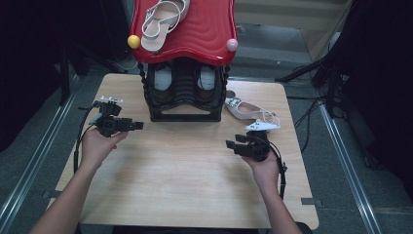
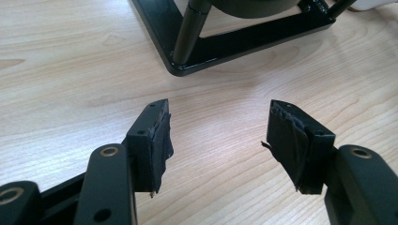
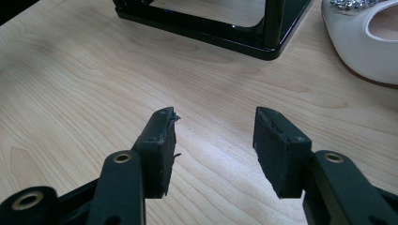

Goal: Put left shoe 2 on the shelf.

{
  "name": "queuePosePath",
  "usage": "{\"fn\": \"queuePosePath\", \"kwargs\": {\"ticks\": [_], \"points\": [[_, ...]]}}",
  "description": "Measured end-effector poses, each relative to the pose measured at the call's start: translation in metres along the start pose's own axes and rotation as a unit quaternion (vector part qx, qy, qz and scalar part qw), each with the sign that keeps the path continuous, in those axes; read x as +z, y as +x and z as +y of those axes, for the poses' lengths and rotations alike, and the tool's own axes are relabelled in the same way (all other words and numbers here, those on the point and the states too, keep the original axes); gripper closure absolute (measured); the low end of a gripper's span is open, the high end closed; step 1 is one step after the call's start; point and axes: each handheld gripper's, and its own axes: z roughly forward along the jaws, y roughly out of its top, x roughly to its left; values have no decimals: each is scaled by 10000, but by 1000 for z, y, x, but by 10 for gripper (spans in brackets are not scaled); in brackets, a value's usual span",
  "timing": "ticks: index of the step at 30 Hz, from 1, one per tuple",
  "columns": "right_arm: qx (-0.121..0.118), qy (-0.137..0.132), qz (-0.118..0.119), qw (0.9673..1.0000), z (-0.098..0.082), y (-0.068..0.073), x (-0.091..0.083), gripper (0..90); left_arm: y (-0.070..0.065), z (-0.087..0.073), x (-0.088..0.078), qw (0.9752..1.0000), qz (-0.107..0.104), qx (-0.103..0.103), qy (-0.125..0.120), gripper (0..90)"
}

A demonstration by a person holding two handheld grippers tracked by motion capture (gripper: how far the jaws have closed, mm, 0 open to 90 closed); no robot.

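A black shoe rack (image 1: 182, 92) with a red wavy top shelf (image 1: 204, 34) stands at the back of the wooden table (image 1: 185, 170). One pale strappy sandal (image 1: 160, 22) lies on the red shelf. Its mate, a white sandal (image 1: 248, 111) with a jewelled strap, lies on the table right of the rack, and its heel end (image 3: 361, 42) is close ahead in the right gripper view. My left gripper (image 1: 139, 125) is open and empty, left of the rack's base (image 2: 244, 42). My right gripper (image 1: 231, 144) is open and empty too, just in front of the white sandal.
A dark pair of shoes (image 1: 185, 80) sits on the rack's lower shelf. A yellow ball (image 1: 133, 41) and a pink ball (image 1: 232, 45) cap the red shelf's corners. Metal floor rails (image 1: 34, 161) run along both sides of the table.
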Motion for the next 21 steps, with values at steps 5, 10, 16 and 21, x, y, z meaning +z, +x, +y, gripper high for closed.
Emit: {"fn": "queuePosePath", "kwargs": {"ticks": [5,10,16,21], "points": [[12,-29,-15,10000,0,-2,-1,500,-3,-9,1,10000,-30,38,-57,403],[91,-30,-29,10000,0,-4,-2,498,-7,-18,1,9999,-70,148,27,405],[73,-12,-61,10000,1,-6,-2,506,-13,-24,-3,9996,-156,242,-22,405],[86,-25,-101,9999,1,-10,-4,513,-15,-24,-5,9994,-185,287,-94,406]]}}
